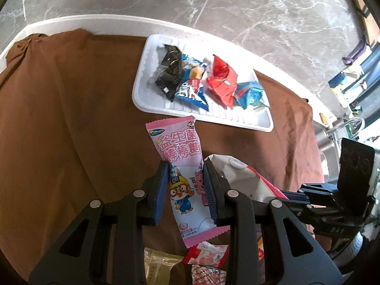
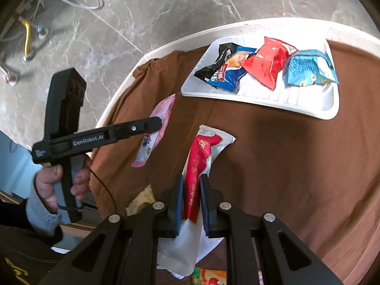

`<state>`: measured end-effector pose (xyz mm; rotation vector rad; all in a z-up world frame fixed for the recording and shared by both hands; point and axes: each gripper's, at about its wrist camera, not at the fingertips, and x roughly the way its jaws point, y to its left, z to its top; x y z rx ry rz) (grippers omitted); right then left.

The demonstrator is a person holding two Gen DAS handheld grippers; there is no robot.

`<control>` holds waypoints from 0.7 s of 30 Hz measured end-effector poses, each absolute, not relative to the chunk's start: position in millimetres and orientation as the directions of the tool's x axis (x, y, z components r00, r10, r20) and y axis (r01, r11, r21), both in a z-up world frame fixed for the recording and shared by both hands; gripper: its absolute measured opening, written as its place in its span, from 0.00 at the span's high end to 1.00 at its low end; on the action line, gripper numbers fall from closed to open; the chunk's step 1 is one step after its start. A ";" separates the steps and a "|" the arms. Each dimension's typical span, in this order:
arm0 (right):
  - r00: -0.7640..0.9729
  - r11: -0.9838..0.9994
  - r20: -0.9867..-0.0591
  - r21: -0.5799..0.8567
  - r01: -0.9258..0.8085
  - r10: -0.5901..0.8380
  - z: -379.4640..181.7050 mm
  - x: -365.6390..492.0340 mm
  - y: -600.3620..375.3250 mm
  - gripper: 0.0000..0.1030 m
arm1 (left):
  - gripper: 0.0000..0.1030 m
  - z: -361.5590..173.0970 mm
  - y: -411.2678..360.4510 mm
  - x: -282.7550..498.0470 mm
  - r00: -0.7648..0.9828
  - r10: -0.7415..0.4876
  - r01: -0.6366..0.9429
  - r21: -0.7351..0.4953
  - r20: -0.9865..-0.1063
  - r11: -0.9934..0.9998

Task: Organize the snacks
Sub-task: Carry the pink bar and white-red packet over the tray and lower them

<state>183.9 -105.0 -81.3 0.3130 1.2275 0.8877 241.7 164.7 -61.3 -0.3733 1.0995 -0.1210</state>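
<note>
My left gripper (image 1: 186, 166) is shut on a pink lollipop packet (image 1: 181, 156) with cartoon figures, held above the brown cloth (image 1: 66, 109). My right gripper (image 2: 192, 180) is shut on a white and red snack bag (image 2: 201, 152), also lifted off the cloth. In the right wrist view the left gripper (image 2: 159, 119) shows from the side with the pink packet (image 2: 154, 130) hanging in it. A white tray (image 1: 152, 99) at the table's far side holds a black bag (image 1: 169, 71), a blue bag (image 1: 190, 87), a red bag (image 1: 222, 80) and a light blue bag (image 1: 250, 93).
Below the grippers lie more snacks: a gold packet (image 1: 159, 266), a red and white packet (image 1: 206, 254) and an orange one (image 2: 211, 276). The table's white rim (image 1: 95, 22) curves around the cloth. Beyond it is grey marble floor (image 1: 237, 4), with hoses and cables (image 2: 30, 28).
</note>
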 end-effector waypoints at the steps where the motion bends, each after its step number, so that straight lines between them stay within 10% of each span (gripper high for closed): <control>1: 0.064 0.634 -0.673 0.656 -0.408 0.737 -80.4 184.5 -105.4 0.85 | 0.73 -59.3 164.4 242.0 0.458 -0.286 -0.082 -0.361 -0.842 0.929; 21: 0.387 0.694 -0.585 0.671 -0.263 0.712 -44.7 277.9 -164.6 0.85 | 0.73 -31.7 185.1 310.7 0.538 -0.277 -0.026 -0.345 -0.796 0.938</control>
